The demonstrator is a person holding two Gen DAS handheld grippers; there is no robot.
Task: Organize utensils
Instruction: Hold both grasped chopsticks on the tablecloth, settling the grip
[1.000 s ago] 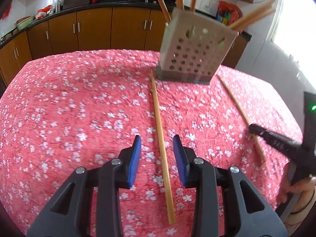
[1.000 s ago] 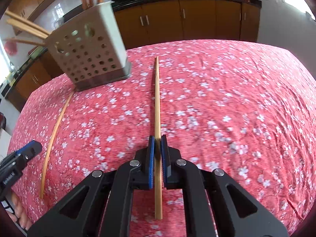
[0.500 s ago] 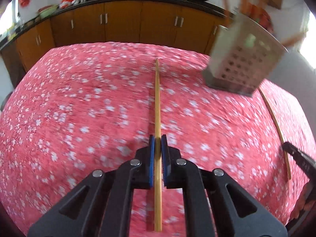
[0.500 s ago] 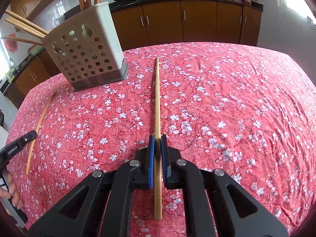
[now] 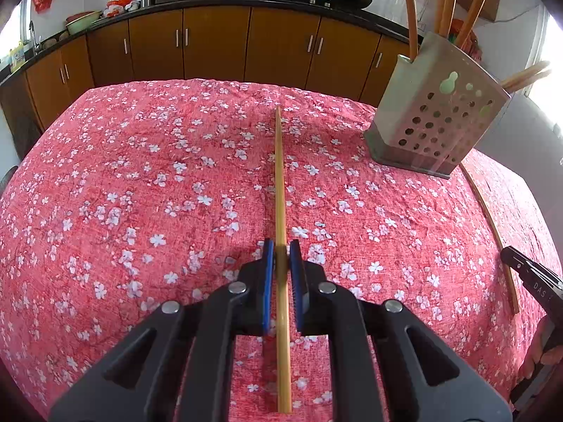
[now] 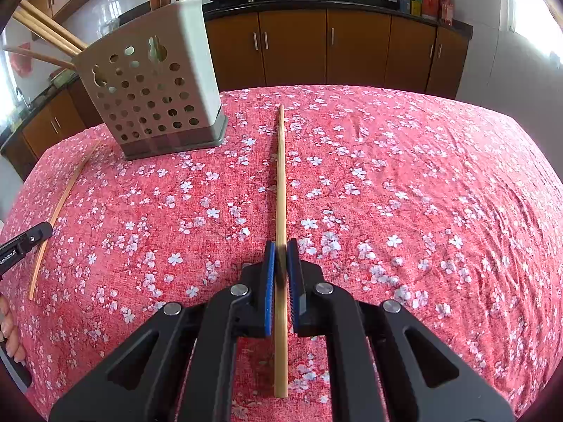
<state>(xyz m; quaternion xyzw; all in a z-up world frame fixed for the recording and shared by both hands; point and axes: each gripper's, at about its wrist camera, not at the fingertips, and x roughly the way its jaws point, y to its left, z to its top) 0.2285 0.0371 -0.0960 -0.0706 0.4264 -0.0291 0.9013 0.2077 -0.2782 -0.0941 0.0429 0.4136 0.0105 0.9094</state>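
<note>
Each black gripper, left [image 5: 281,267] and right [image 6: 280,267], is clamped on its own long wooden chopstick [image 5: 280,183] [image 6: 280,176], with bare red floral cloth [image 5: 140,176] stretching beside the perforated metal holder [image 5: 436,126].

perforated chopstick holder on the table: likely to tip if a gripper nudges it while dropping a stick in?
Possibly. The holder is tall over a modest dark base, and several chopsticks lean out one side, which may shift its weight. It sits on wrinkled cloth, so it would probably catch and tip rather than slide. The punched walls suggest it is light.
</note>
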